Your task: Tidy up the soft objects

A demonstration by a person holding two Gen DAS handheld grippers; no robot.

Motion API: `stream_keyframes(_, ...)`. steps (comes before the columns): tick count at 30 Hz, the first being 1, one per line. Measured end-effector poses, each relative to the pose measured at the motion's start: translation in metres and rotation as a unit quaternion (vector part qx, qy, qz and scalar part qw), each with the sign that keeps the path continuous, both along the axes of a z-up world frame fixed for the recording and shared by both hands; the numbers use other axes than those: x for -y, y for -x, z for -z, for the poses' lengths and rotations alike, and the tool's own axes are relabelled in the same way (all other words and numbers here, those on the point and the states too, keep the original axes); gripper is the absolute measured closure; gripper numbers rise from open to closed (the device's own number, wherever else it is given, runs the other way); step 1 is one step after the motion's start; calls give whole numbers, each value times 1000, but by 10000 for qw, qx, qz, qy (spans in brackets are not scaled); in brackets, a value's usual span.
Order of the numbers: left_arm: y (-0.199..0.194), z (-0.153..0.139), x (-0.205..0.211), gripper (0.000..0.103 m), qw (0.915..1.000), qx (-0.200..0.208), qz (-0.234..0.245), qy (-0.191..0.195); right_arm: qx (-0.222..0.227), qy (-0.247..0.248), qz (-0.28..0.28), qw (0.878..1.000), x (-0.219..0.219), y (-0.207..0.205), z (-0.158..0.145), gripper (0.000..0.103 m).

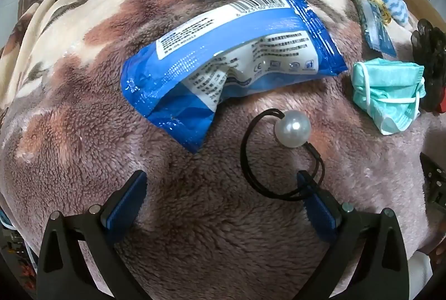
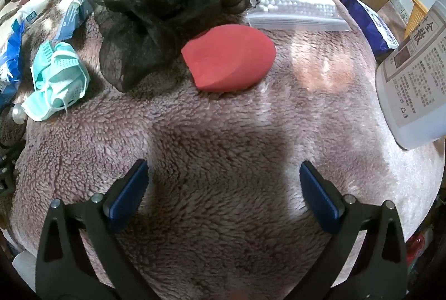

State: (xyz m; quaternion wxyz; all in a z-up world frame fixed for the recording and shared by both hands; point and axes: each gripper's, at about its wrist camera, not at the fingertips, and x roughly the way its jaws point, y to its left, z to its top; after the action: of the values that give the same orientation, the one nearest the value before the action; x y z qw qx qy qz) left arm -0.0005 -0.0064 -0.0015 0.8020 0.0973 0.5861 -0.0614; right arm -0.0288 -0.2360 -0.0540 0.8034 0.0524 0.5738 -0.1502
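Left gripper [image 1: 220,180] spread wide, one fingertip inside the pearl hair tie [image 1: 281,155] loop on the fleece blanket [image 1: 83,146]. Right gripper [image 2: 223,172] spread, empty; red sponge [image 2: 228,57] lies ahead of it.

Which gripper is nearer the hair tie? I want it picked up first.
Left. The left gripper has one finger at the hair tie; the right gripper has it far off to its left.

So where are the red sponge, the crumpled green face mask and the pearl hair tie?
Red teardrop sponge [image 2: 228,59], right wrist view, top face.
Crumpled green face mask [image 1: 387,88], left wrist view, folded middle.
Black pearl hair tie [image 1: 292,128], left wrist view, pearl bead.
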Motion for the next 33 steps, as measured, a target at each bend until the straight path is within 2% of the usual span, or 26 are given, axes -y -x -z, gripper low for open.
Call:
stream_keyframes(7, 2, 2, -6, 0, 9999, 58, 24, 82, -25, 35, -19, 10000, 0, -1, 0, 0)
stream_keyframes(18, 3, 5, -1, 0, 9999, 52, 70, -67, -32, 48, -29, 10000, -3, -3, 0, 0)
stream_keyframes(33, 4, 6, 2, 0, 9999, 65, 71, -74, 39, -12, -42, 10000, 2, -1, -2, 0)
